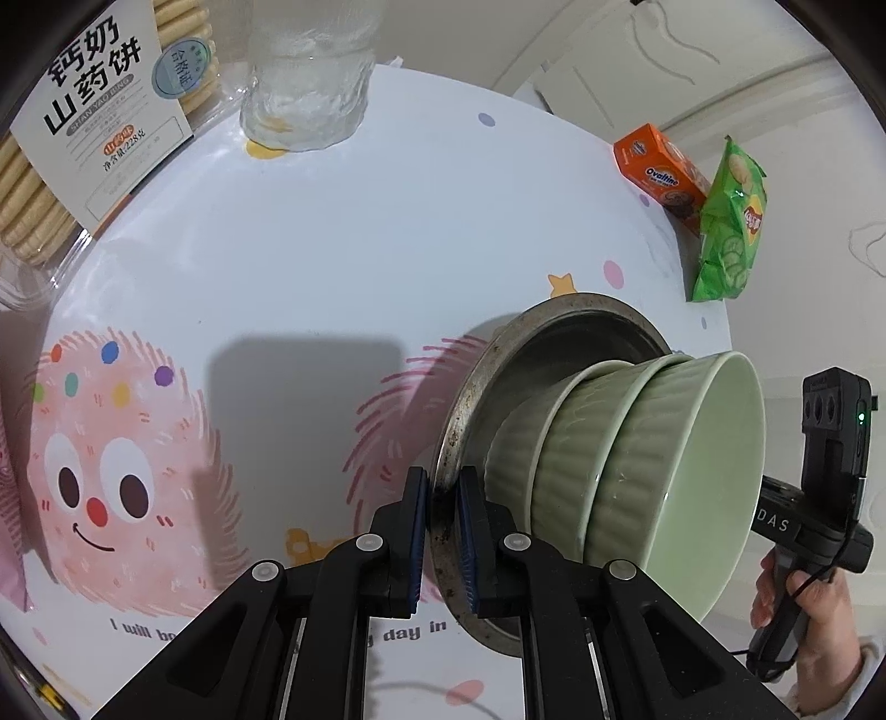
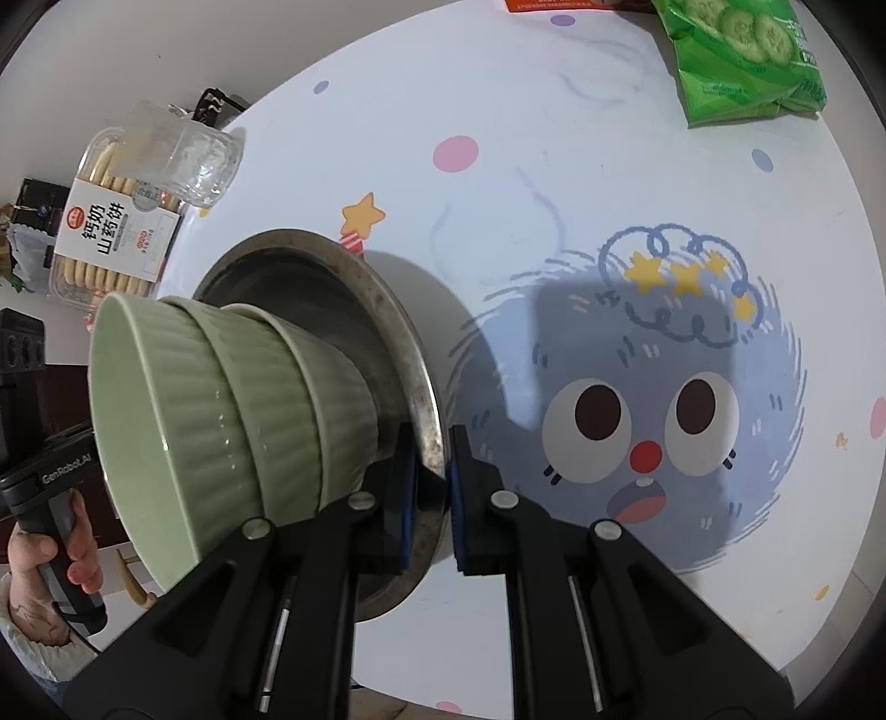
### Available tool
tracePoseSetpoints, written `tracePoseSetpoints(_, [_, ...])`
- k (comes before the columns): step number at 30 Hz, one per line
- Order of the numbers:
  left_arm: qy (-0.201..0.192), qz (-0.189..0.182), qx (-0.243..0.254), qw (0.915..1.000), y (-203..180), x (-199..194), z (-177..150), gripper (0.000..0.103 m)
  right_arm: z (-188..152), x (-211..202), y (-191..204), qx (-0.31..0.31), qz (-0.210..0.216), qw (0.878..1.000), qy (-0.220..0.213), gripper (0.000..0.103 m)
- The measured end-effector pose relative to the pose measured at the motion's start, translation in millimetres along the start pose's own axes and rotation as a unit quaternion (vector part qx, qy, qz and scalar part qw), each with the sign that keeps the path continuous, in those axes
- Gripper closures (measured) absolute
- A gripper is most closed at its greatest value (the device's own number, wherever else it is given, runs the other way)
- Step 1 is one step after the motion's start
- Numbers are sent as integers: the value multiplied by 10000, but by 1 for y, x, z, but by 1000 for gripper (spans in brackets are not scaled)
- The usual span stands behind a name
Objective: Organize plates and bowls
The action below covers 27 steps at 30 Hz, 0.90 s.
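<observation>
Left gripper (image 1: 441,545): jaws clamped on metal plate (image 1: 545,324) rim.
Right gripper (image 2: 431,498): jaws clamped on opposite rim.
Bowls (image 1: 637,459): three, nested on plate.
Desk (image 1: 332,249): bare space beyond plate edge.

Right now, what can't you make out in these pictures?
- Plate centre: both views, hidden under the bowls.
- Inside the lower bowls: both views, nested under the top one.
- Glass top: left view, cut by the edge.
- Orange box: right view, mostly cut off.
</observation>
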<state>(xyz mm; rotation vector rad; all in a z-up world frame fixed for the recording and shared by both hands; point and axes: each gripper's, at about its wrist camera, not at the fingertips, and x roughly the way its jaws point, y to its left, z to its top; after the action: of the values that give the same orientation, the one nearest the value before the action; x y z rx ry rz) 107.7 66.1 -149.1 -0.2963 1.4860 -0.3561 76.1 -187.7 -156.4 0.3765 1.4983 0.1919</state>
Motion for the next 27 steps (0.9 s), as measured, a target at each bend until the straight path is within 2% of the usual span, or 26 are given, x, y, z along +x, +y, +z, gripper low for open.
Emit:
tracePoseSetpoints(5, [-324, -86, -208, 9992, 4, -13, -9, 92, -7, -13, -9, 24, 37, 9997, -251, 91])
tracePoseSetpoints(9, [-857, 505, -148, 9949, 0, -44, -29, 92, -21, -40, -8, -79, -138, 9977, -662, 91])
tracePoseSetpoints(13, [-1276, 1050, -19, 9862, -14, -70, -53, 92, -42, -72, 1, -331, -444, 9919, -1142, 91])
tracePoseSetpoints(18, [-1519, 1540, -40, 9763, -36, -85, -83, 90, -72, -97, 24, -626, -627, 9857, -1435, 91])
tracePoseSetpoints(20, [-1573, 1618, -68, 9742, -42, -90, -94, 82, -82, -103, 34, -666, -677, 9838, -1521, 90])
tracePoseSetpoints(22, [-1621, 1658, -92, 9727, -50, -96, -104, 74, -93, -108, 43, -671, -724, 9823, -1592, 77])
tracePoseSetpoints(23, [-1647, 1682, -86, 9719, -54, -98, -108, 66, -96, -109, 46, -675, -736, 9818, -1613, 57])
tracePoseSetpoints(24, [-1674, 1706, -61, 9710, -58, -99, -112, 52, -99, -110, 50, -693, -744, 9814, -1629, 32])
tracePoseSetpoints(26, [-1780, 1749, 23, 9683, -67, -103, -121, 41, -107, -113, 59, -796, -817, 9788, -1704, 18])
tracePoseSetpoints(27, [-1821, 1779, 57, 9670, -71, -104, -124, 37, -110, -114, 62, -850, -830, 9777, -1730, 18])
